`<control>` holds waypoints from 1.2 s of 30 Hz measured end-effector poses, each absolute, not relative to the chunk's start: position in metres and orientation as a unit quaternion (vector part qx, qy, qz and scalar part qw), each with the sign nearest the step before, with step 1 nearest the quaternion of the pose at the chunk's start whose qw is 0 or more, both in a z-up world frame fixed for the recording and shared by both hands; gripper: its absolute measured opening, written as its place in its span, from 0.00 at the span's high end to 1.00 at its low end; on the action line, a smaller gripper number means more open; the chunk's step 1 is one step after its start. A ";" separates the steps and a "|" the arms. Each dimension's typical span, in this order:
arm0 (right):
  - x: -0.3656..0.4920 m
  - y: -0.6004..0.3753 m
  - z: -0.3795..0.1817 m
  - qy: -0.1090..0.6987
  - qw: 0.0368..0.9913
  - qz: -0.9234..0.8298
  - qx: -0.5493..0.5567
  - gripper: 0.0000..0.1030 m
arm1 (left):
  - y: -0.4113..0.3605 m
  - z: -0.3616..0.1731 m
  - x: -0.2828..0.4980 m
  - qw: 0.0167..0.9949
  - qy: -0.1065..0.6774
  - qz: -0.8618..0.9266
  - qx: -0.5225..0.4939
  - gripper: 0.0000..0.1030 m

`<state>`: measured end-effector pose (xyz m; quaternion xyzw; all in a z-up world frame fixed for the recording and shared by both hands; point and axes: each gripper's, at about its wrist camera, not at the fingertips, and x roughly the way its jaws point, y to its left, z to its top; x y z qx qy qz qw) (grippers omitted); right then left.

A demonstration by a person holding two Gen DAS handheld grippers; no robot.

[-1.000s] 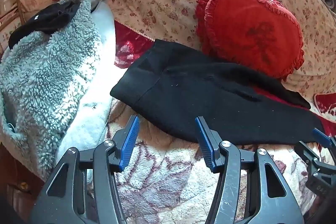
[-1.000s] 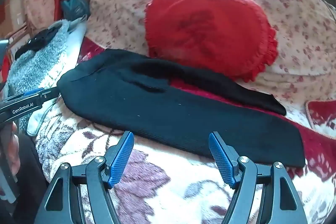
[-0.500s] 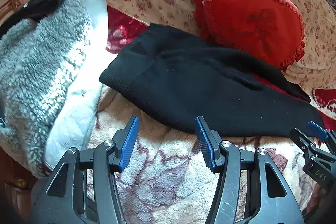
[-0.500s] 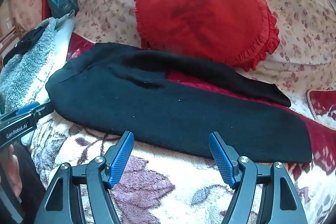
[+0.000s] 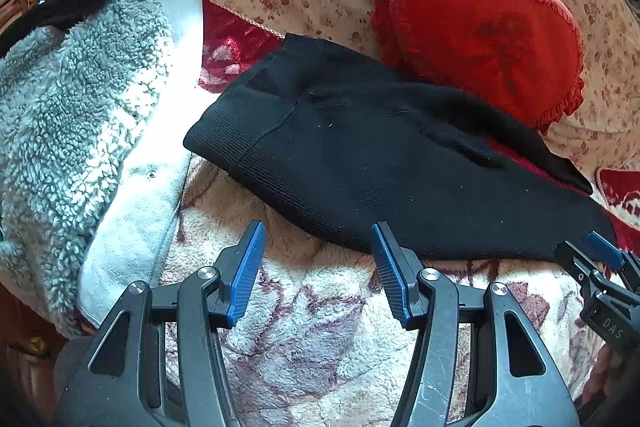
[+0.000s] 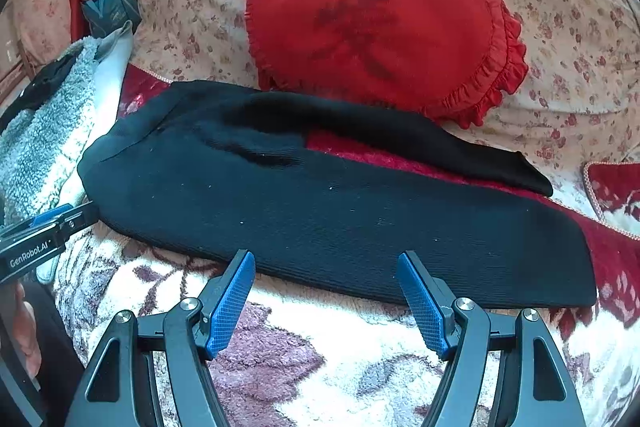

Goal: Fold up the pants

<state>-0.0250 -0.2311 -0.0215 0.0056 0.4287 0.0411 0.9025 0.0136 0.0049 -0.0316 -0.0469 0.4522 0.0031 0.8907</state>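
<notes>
**Both claws poised at the near edge of the pants**

Left wrist view: the left gripper [image 5: 318, 259] stands wide apart and holds nothing, hovering over the fleecy blanket [image 5: 304, 327] just short of the near edge of the black pants [image 5: 360, 163]. The pants lie spread flat on the sofa, waistband toward the grey fleece jacket [image 5: 68, 115] on the left, legs running off to the right below the red heart cushion [image 5: 480, 27]. The far leg lies slightly apart from the near one, with a red throw showing in the gap. The right gripper [image 5: 600, 259] shows at the right margin, near the hem end; from here I cannot tell how wide it is.

Right wrist view: the right gripper [image 6: 326, 291] is also wide and empty, just in front of the near leg's long edge. The pants [image 6: 320, 211] stretch across the whole width, hem at the right. The left gripper [image 6: 60, 219] pokes in from the left beside the waistband.

To do this step well, I judge each claw should slide one finger under the near edge and pinch both layers fully, one near the waistband and one toward the hem, then lift evenly so the near leg carries over onto the far leg without bunching. The knit looks soft and stretchy; a shallow bite could slip.
</notes>
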 end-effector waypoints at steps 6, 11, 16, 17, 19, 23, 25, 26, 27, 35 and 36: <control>-0.025 -0.234 -0.023 0.433 0.901 0.038 0.009 0.30 | 0.005 -0.033 0.010 0.891 0.452 0.001 -0.046 0.47; -0.024 -0.236 -0.023 0.434 0.900 0.038 0.013 0.30 | 0.003 -0.031 0.007 0.892 0.450 0.001 -0.045 0.47; -0.024 -0.235 -0.023 0.437 0.898 0.042 0.012 0.30 | 0.004 -0.029 0.007 0.891 0.452 0.004 -0.046 0.47; -0.024 -0.235 -0.023 0.437 0.898 0.042 0.010 0.30 | 0.005 -0.029 0.006 0.891 0.452 0.005 -0.048 0.47; -0.025 -0.234 -0.023 0.437 0.898 0.042 0.009 0.30 | 0.008 -0.029 0.006 0.890 0.453 0.009 -0.050 0.47; -0.023 -0.234 -0.024 0.439 0.897 0.041 0.012 0.30 | 0.013 -0.028 0.006 0.890 0.453 0.017 -0.055 0.47; -0.022 -0.234 -0.025 0.440 0.897 0.040 0.011 0.30 | 0.015 -0.028 0.007 0.889 0.454 0.019 -0.059 0.47; -0.022 -0.234 -0.025 0.440 0.897 0.041 0.012 0.30 | 0.015 -0.028 0.007 0.888 0.455 0.019 -0.059 0.47; -0.022 -0.234 -0.025 0.440 0.897 0.041 0.012 0.30 | 0.015 -0.029 0.007 0.888 0.456 0.020 -0.060 0.47; -0.023 -0.235 -0.028 0.444 0.895 0.045 0.013 0.30 | 0.028 -0.031 0.013 0.883 0.464 0.032 -0.071 0.47; -0.023 -0.235 -0.028 0.444 0.895 0.045 0.013 0.30 | 0.030 -0.031 0.013 0.882 0.463 0.034 -0.073 0.47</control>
